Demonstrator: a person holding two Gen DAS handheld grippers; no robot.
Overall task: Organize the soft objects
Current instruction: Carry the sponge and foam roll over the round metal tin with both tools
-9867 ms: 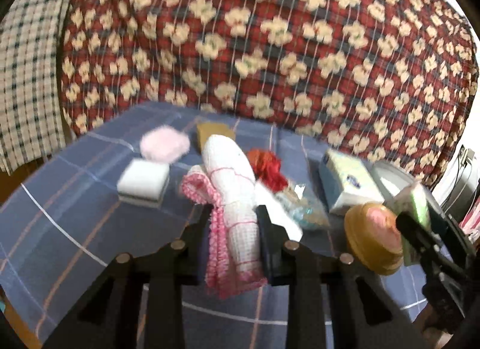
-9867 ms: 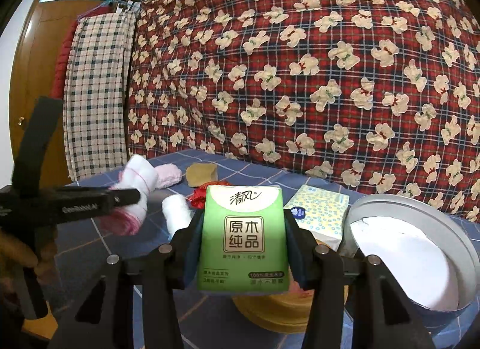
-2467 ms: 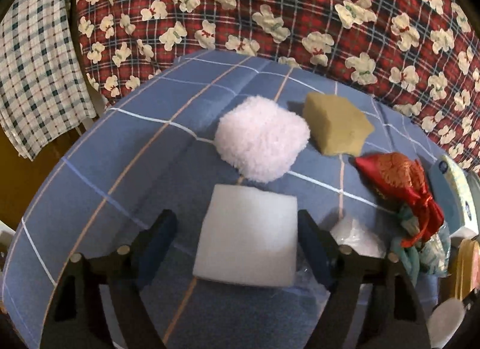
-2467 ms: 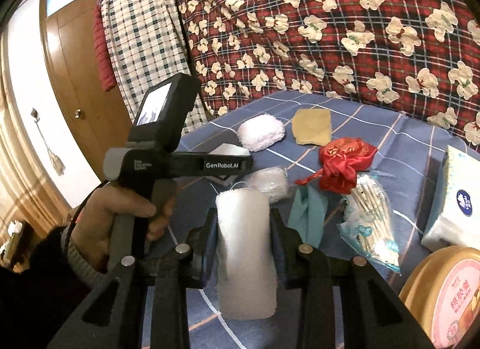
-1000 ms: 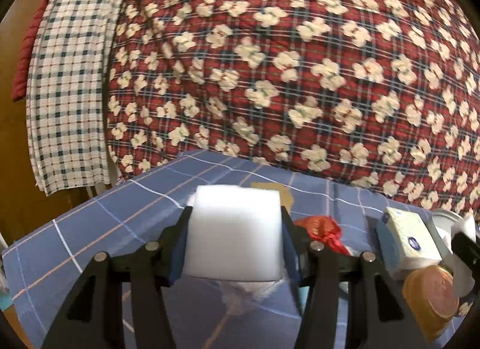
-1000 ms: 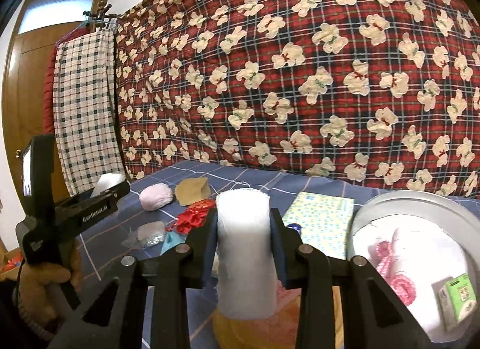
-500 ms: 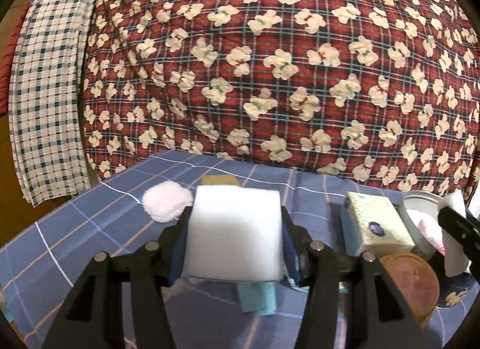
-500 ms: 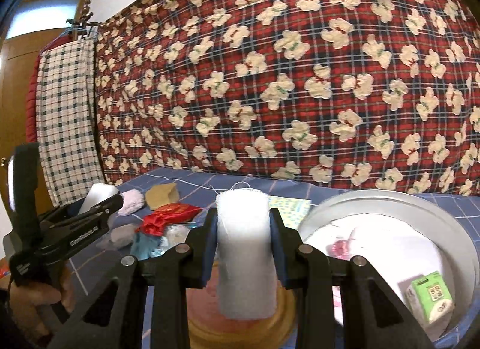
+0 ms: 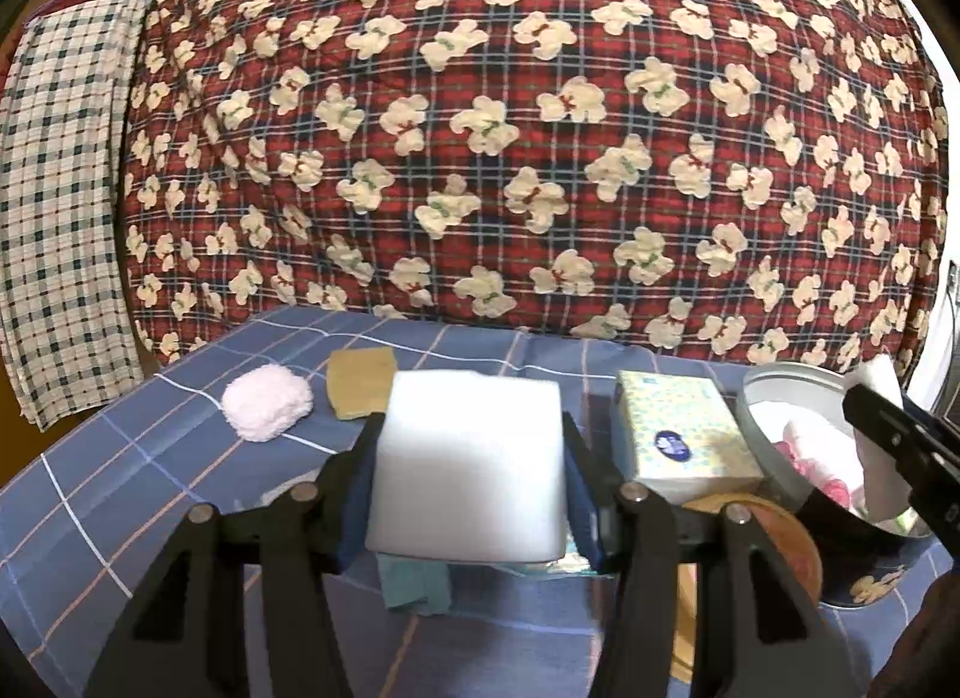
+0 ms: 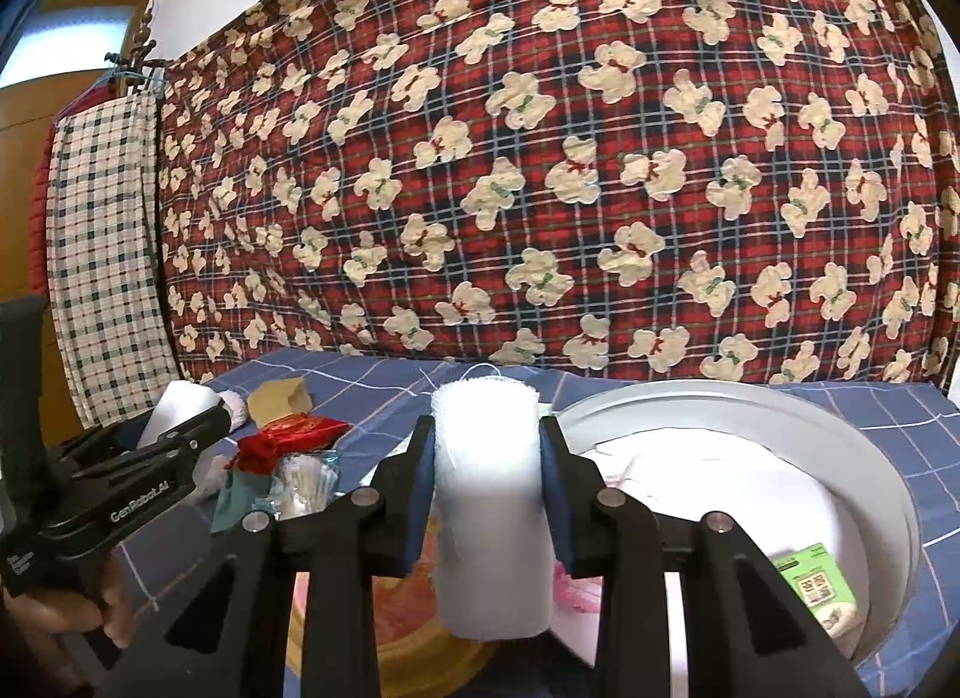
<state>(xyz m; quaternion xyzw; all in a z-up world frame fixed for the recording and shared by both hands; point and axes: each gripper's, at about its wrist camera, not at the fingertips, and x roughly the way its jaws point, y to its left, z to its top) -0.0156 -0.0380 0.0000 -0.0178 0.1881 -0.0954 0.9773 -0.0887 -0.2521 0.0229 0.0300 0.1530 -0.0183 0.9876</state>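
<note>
My left gripper (image 9: pixel 468 458) is shut on a white foam sponge block (image 9: pixel 468 464) and holds it above the blue checked tablecloth. My right gripper (image 10: pixel 486 470) is shut on a white gauze roll (image 10: pixel 489 500), held over the near rim of the round metal tin (image 10: pixel 840 428). The tin (image 9: pixel 780 386) holds a pink-and-white towel (image 9: pixel 828 476) and a green tissue pack (image 10: pixel 816 584). A pink puff (image 9: pixel 267 404) and a tan sponge (image 9: pixel 360 386) lie at the far left of the table.
A blue-and-yellow tissue box (image 9: pixel 678 434) stands beside the tin. A round tan lid (image 9: pixel 774 542) lies in front of it. A red pouch (image 10: pixel 288 434), a cotton swab bag (image 10: pixel 306 482) and a teal cloth (image 9: pixel 414 584) lie mid-table. A red teddy quilt hangs behind.
Both grippers have moved right toward the tin with their loads. The right gripper's gauze roll now sits over the tin's near rim.
</note>
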